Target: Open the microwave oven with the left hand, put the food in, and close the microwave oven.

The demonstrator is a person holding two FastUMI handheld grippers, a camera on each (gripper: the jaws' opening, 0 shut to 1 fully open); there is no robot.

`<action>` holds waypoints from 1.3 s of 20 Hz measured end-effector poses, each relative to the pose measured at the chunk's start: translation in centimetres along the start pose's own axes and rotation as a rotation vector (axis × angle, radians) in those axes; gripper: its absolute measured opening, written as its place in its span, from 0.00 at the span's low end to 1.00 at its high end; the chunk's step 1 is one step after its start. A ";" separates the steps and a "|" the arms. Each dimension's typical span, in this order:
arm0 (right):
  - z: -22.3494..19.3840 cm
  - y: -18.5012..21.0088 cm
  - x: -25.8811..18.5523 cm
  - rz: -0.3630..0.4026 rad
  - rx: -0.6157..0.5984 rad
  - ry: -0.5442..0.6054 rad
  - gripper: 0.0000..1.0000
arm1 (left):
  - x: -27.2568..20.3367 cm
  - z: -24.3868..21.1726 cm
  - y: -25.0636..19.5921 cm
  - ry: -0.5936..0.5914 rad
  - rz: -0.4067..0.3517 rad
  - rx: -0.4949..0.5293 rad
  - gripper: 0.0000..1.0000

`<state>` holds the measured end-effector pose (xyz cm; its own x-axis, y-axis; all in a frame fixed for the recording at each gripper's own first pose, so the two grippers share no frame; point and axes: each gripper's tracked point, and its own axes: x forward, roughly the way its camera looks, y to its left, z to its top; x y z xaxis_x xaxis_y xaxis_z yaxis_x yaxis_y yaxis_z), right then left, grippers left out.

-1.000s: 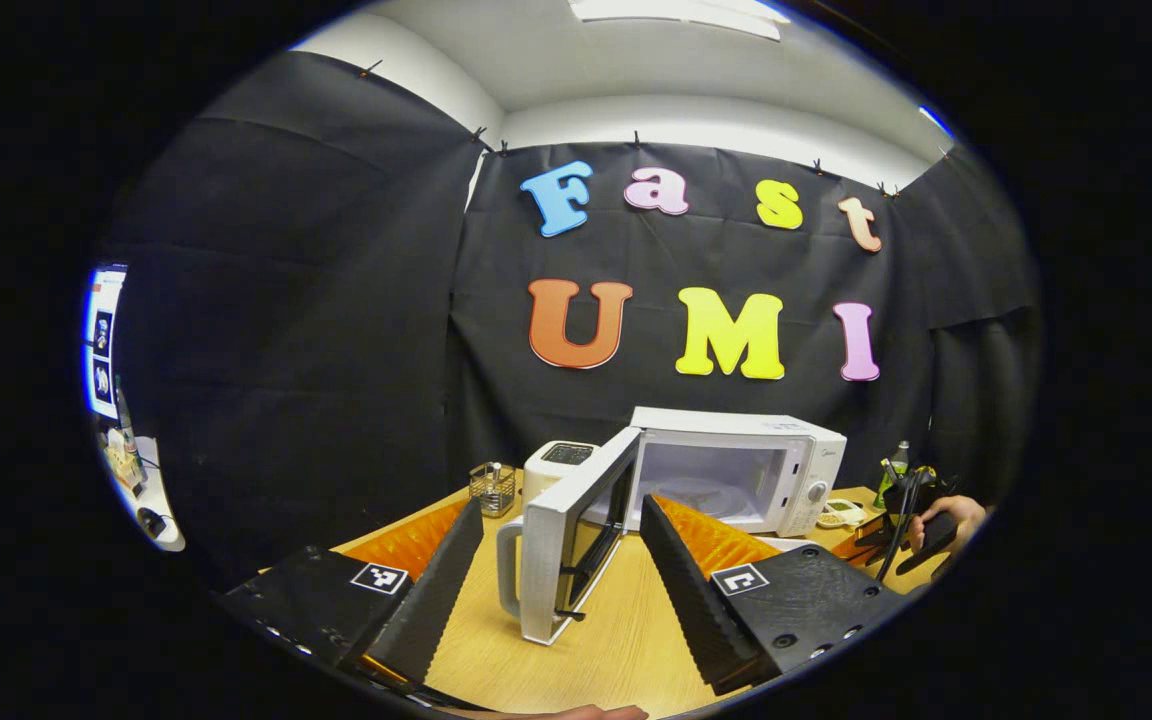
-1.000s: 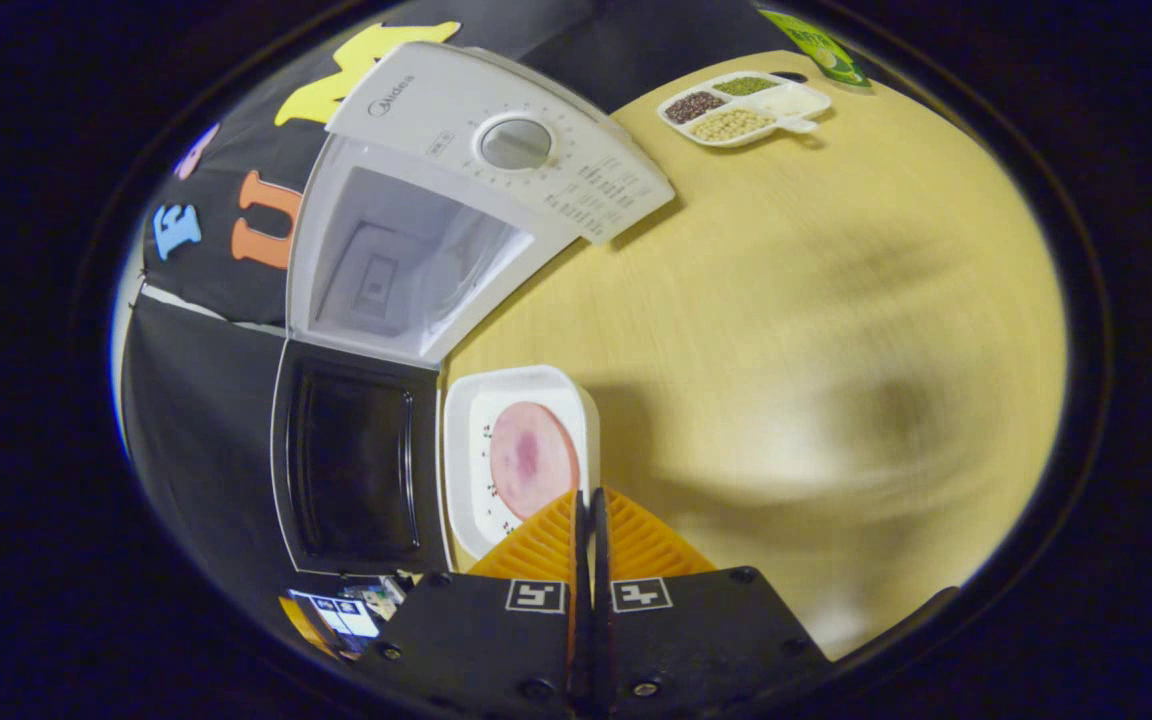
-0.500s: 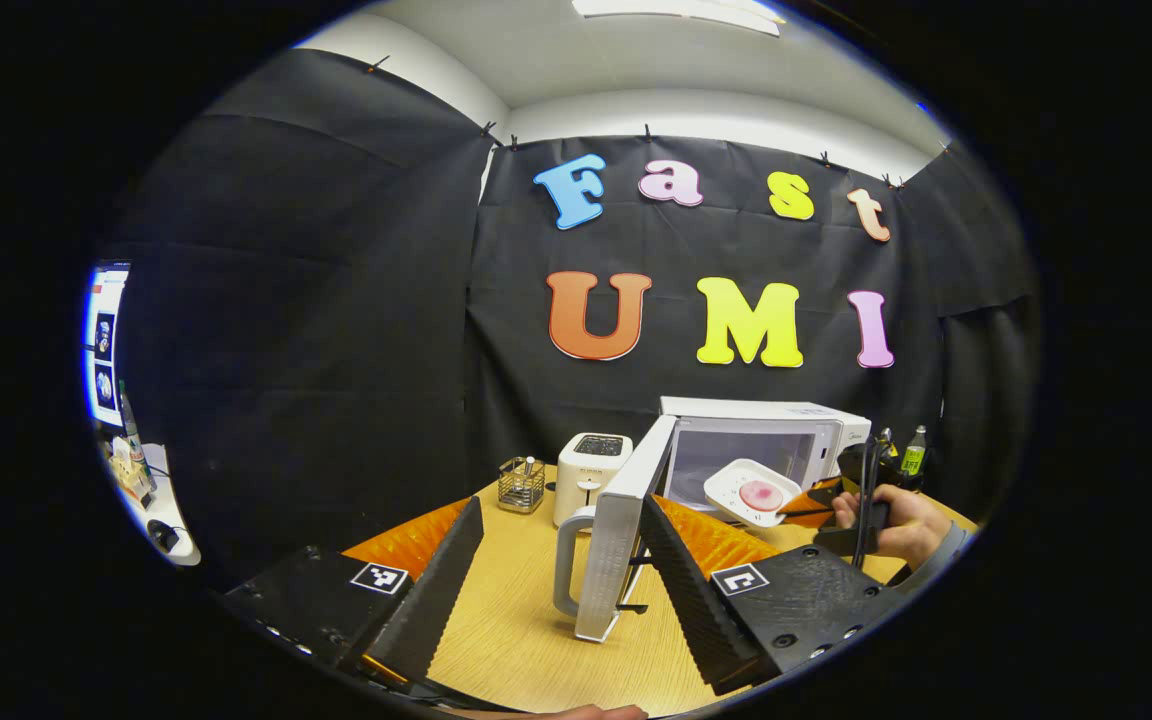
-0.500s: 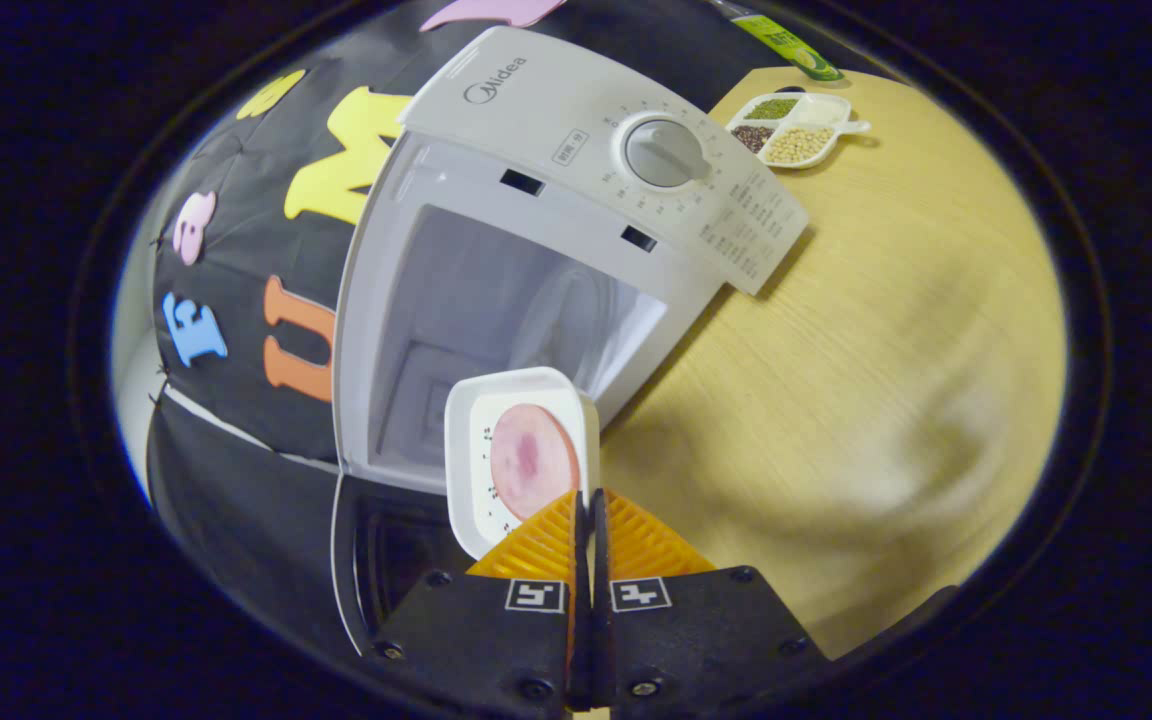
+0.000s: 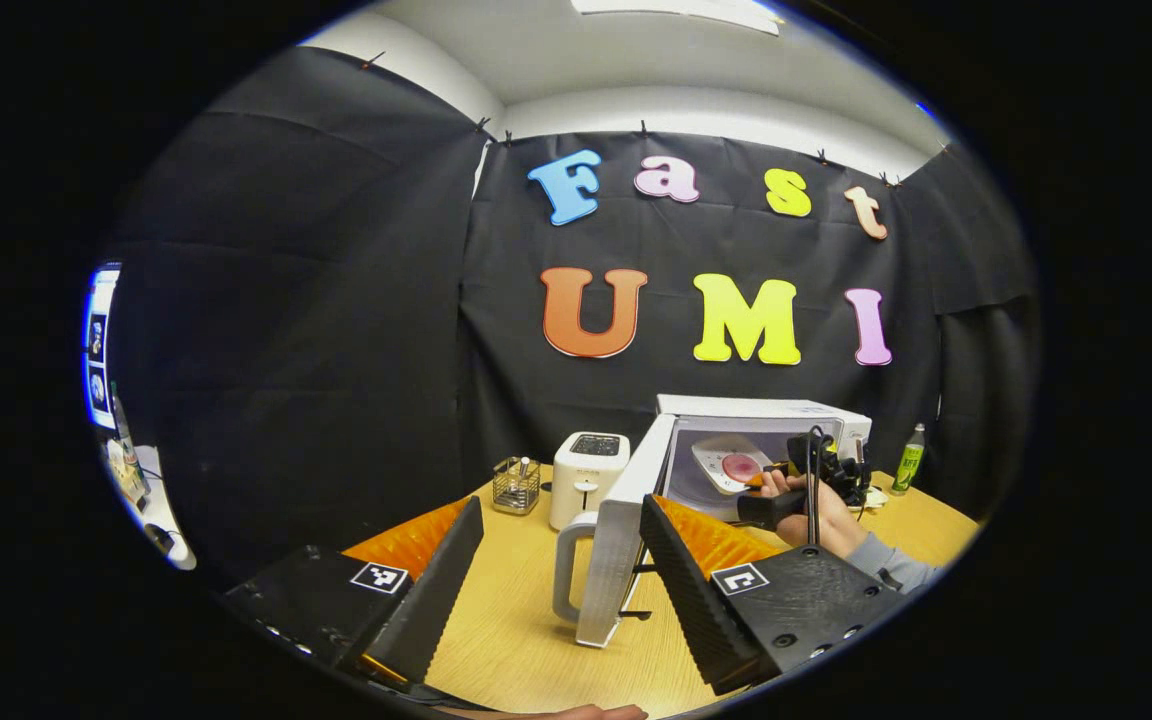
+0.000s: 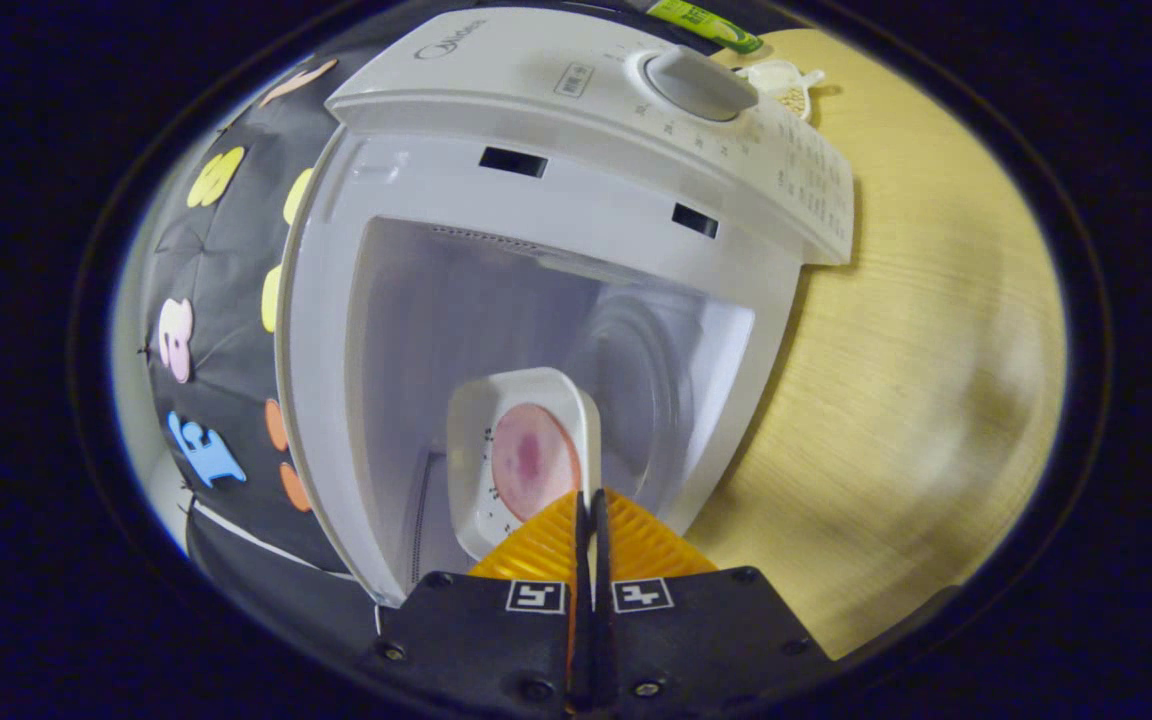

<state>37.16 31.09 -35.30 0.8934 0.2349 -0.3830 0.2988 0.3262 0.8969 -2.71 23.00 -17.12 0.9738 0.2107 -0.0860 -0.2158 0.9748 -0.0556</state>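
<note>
**Tray of food entering the open microwave cavity**

Compared with half a second ago, the white rectangular plastic tray (image 6: 521,455) carrying a round pink slice of meat (image 6: 532,460) has advanced from in front of the opening to within the mouth of the white box-shaped microwave oven (image 6: 576,150); in the right gripper view the cavity walls now surround the tray on all sides, where earlier the tray overlapped only the lower edge of the opening. In the left gripper view the tray (image 5: 726,466) has likewise moved farther from the camera and sits framed by the oven opening (image 5: 766,425).

The right gripper (image 6: 588,520) has its two fingers pressed together on the near rim of the tray, which is held tilted, well off level. Seen from the left gripper view, the right gripper (image 5: 771,478) is carried by a hand (image 5: 816,515) with a grey sleeve, reaching leftward and away toward the oven.

The left gripper (image 5: 561,560) has its fingers spread wide and grips nothing; the white microwave door with its curved handle (image 5: 608,545) stands swung open between them, touching neither so far as can be told.

On the pale wooden table (image 5: 526,640), left of the oven, stand a white toaster (image 5: 586,475) and a wire-mesh holder (image 5: 518,485). A green bottle (image 5: 906,465) stands to the right of the oven.
</note>
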 end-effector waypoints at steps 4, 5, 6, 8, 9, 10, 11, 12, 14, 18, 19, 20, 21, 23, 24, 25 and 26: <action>1.3 -1.9 2.7 -0.054 -0.041 -0.085 0.06 | 0.3 0.4 -1.1 -0.017 -0.038 -0.003 0.94; 1.3 -2.3 3.4 -0.058 -0.058 -0.085 0.07 | 0.4 0.4 -1.1 -0.020 -0.042 0.002 0.94; 1.1 -2.5 3.8 -0.057 -0.065 -0.084 0.07 | 0.4 0.3 -1.2 -0.020 -0.044 0.006 0.94; 0.9 -2.1 4.4 -0.035 -0.094 -0.084 0.00 | 0.3 -0.1 -1.3 -0.010 -0.041 0.010 0.94; 1.0 -1.9 4.5 -0.034 -0.128 -0.093 0.09 | 0.2 -0.2 -1.2 -0.003 -0.036 0.009 0.94; 1.3 -1.5 4.5 -0.025 -0.144 -0.105 0.09 | 0.0 -0.2 -1.3 -0.006 -0.038 0.008 0.94; 1.4 -1.4 4.4 -0.024 -0.160 -0.112 0.13 | -0.2 0.2 -1.5 -0.015 -0.043 0.010 0.94; 1.4 -1.1 4.2 -0.016 -0.178 -0.119 0.14 | -0.4 0.3 -1.4 -0.019 -0.046 0.011 0.94; 1.7 -1.1 3.5 -0.009 -0.199 -0.124 0.01 | -0.6 0.3 -1.3 -0.024 -0.042 0.008 0.94; 0.5 -0.4 1.3 0.038 -0.252 -0.074 0.24 | -0.7 0.0 -0.5 -0.014 -0.034 -0.007 0.94; 0.1 0.2 0.2 0.054 -0.279 -0.066 0.29 | -0.7 -0.1 -0.1 -0.011 -0.029 -0.007 0.94; -0.2 0.7 -1.3 0.065 -0.313 -0.055 0.18 | -0.7 -0.3 0.3 -0.001 -0.026 -0.005 0.94; -0.3 1.0 -2.6 0.077 -0.337 -0.053 0.34 | -0.7 -0.3 0.6 0.002 -0.024 -0.004 0.94; -0.2 1.6 -5.1 0.101 -0.420 -0.043 0.44 | -0.7 -0.2 1.6 0.007 -0.019 -0.001 0.94; -0.5 2.0 -6.4 0.117 -0.472 -0.024 0.37 | -0.5 -0.2 2.1 0.009 -0.015 -0.002 0.94; -0.8 2.3 -7.5 0.127 -0.524 -0.001 0.54 | -0.3 -0.2 2.6 0.009 -0.011 0.002 0.94; -0.7 2.8 -9.0 0.142 -0.565 0.009 0.69 | 0.0 -0.2 3.3 0.012 0.000 0.007 0.94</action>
<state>29.72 30.56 -29.54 0.9079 0.3191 -0.2719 -0.0513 0.7282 0.6834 -3.46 26.19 -17.54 0.9729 0.2097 -0.0975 -0.2152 0.9753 -0.0489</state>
